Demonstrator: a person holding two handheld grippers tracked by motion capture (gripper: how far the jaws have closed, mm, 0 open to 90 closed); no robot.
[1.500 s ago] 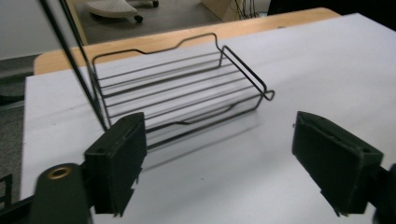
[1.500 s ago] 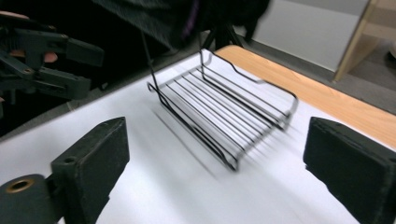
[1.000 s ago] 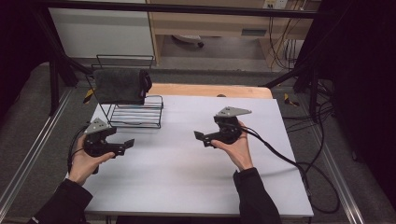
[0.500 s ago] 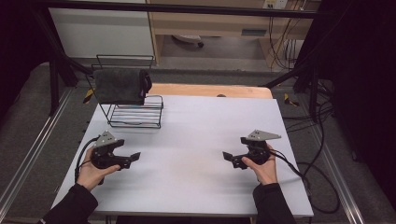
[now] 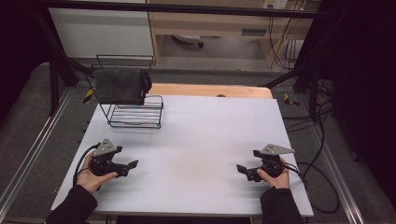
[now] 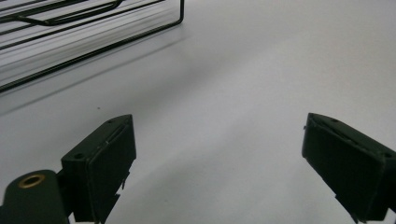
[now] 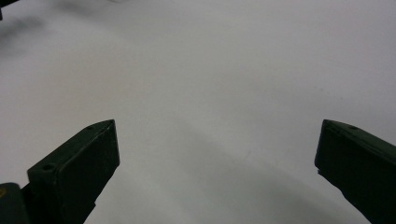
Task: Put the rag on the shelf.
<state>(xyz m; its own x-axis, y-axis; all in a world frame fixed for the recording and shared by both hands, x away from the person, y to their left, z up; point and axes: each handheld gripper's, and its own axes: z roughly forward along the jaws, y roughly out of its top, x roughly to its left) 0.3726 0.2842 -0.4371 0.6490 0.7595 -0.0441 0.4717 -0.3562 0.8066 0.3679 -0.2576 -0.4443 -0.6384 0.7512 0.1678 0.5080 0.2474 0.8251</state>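
The left gripper [image 5: 132,164] sits low at about 8 o'clock on the white table [image 5: 205,135], held in the person's left hand [image 5: 91,176], its jaws spread wide with nothing between them. In the left gripper view [image 6: 219,172] the two black jaws stand far apart over bare tabletop. The right gripper [image 5: 239,169] rests at about 4 o'clock, held in the right hand [image 5: 275,178], jaws likewise wide and empty; the right gripper view [image 7: 217,172] shows them parted above plain white surface. The two grippers point toward each other across the near part of the table and lie well apart. Each carries a grey three-cornered plate on top, and a cable trails from each.

At about 11 o'clock stands a black wire rack [image 5: 135,114], near the table's far left corner. Its low front edge shows at the top left of the left gripper view [image 6: 93,23]. A dark grey cloth [image 5: 119,86] hangs over the rack's raised back bar. The rack is well apart from the left gripper, farther off at 12 o'clock from it.
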